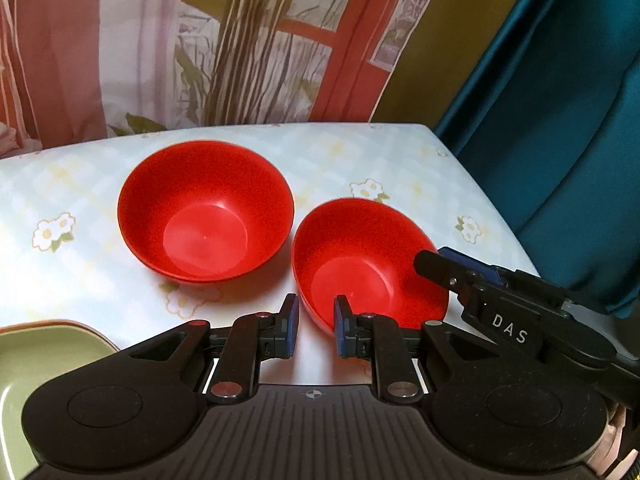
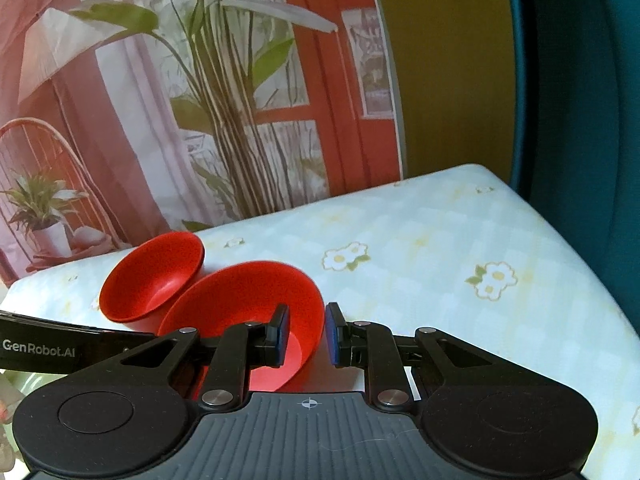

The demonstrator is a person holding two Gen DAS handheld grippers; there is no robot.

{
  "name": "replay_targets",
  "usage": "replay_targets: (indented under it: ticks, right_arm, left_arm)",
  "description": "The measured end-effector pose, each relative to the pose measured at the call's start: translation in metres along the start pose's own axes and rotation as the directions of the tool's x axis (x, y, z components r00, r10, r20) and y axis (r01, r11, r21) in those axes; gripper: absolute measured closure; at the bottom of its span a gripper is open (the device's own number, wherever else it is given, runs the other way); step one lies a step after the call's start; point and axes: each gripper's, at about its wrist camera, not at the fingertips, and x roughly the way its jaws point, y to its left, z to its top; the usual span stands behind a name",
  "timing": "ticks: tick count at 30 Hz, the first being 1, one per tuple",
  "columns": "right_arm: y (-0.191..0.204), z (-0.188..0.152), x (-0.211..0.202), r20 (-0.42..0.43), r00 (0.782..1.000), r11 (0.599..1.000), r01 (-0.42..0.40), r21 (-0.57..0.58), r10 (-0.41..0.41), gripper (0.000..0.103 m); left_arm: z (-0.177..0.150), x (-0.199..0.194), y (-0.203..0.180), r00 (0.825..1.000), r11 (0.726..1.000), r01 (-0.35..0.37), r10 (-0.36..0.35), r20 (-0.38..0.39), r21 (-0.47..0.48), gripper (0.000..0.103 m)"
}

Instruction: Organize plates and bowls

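On the flowered surface (image 1: pixel 360 152), the near red bowl (image 1: pixel 360 256) sits by its right edge, its rim straddled by the right gripper (image 2: pixel 306 334), jaws narrowly parted; the left gripper (image 1: pixel 316 326) waits, similarly parted.

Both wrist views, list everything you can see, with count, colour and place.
bowls: two, red, side by side mid-table; far bowl upright, near bowl tilted.
plate: one, pale green, table's near left corner.
tablecloth: one, pale blue with white flowers, covers table.
backdrop: one, printed plants and red window, behind table.
curtain: one, teal, right of table.
left gripper: black, jaws open straddling near bowl's rim.
right gripper: black, jaws open straddling same bowl's rim.
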Motion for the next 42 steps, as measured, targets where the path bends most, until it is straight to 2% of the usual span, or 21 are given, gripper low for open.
replay_targets:
  ticks: [21, 42]
  right_arm:
    - [0.005, -0.006, -0.007, -0.011, 1.000, 1.000, -0.006, -0.009, 0.006, 0.091]
    - [0.024, 0.004, -0.022, 0.024, 1.000, 0.999, -0.012, -0.049, 0.013, 0.091]
  left_arm:
    - [0.001, 0.000, 0.002, 1.000, 1.000, 0.011, -0.012, -0.010, -0.017, 0.084]
    - [-0.004, -0.025, 0.010, 0.998, 0.998, 0.034, -0.032, 0.056, -0.047, 0.084]
